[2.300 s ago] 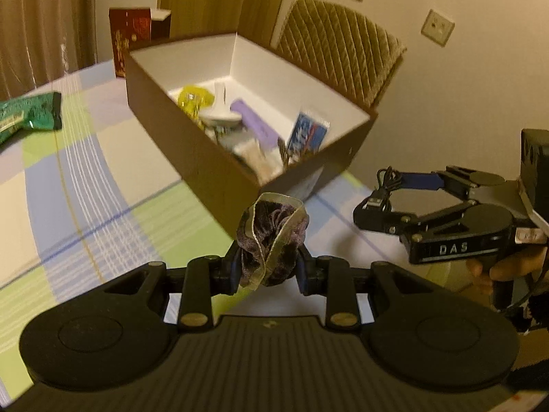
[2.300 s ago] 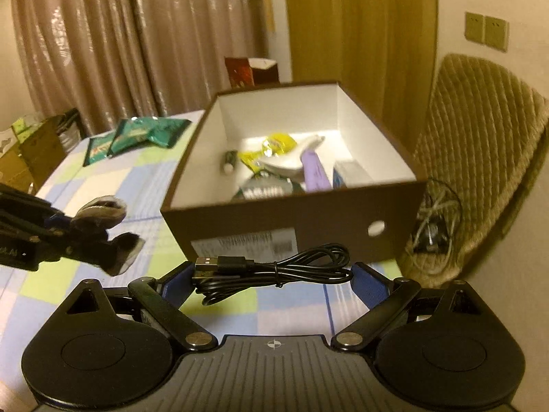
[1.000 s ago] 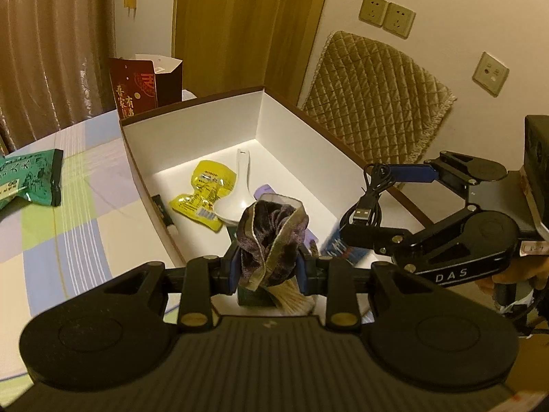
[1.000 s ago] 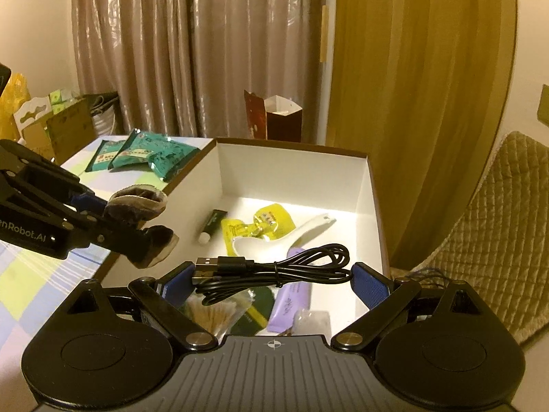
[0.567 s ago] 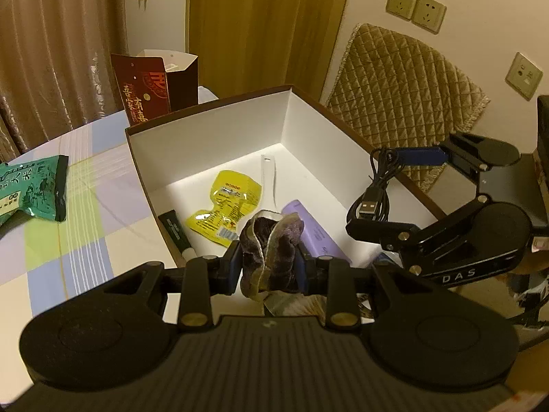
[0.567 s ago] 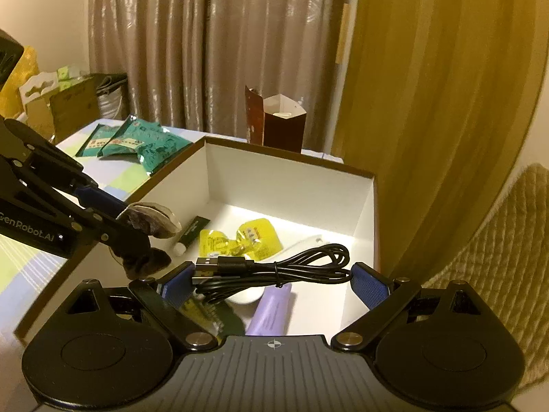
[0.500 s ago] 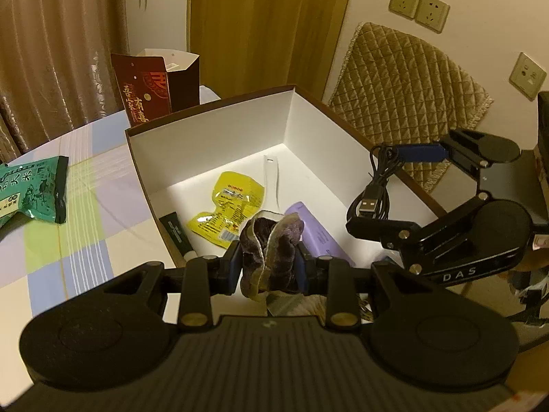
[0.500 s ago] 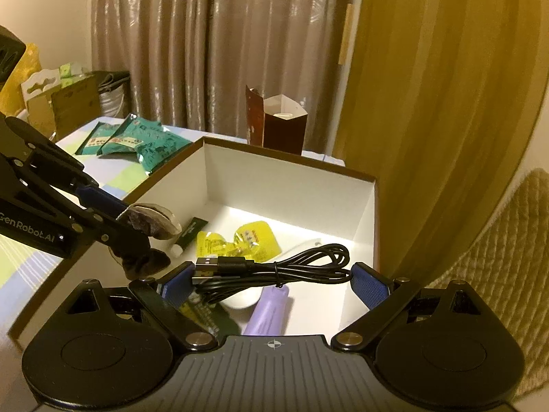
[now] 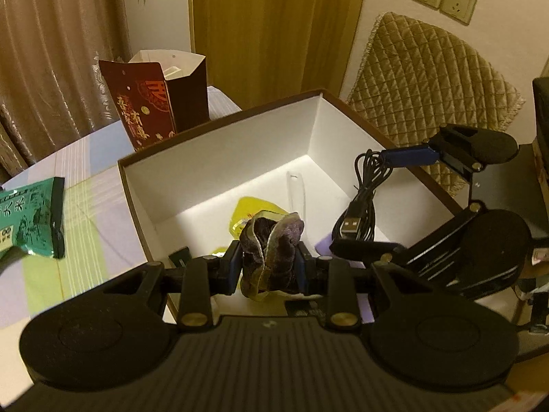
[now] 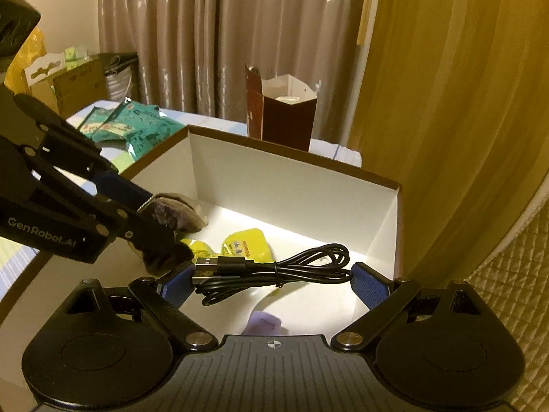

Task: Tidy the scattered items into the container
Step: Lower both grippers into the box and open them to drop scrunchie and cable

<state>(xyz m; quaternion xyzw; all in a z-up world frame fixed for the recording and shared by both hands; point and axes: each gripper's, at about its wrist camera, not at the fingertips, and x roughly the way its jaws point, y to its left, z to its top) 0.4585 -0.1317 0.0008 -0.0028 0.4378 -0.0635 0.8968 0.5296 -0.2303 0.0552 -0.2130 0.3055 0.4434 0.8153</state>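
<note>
A brown box with white inner walls stands on the checked tablecloth. My left gripper is shut on a dark purple scrunchie with gold trim and hangs over the box's near left part. My right gripper is shut on a coiled black USB cable, held over the box's right half. Each view shows the other gripper: the right gripper with the cable, and the left gripper with the scrunchie. Inside lie yellow sachets, a white spoon and a purple item.
A red-brown paper bag stands just behind the box. Green snack packets lie on the tablecloth to the left. A quilted chair back rises beyond the box's right side. Curtains hang behind the table.
Both grippers have moved forward and slightly down, from the box's near side to above its inside. The scrunchie and the cable stay gripped as before.
</note>
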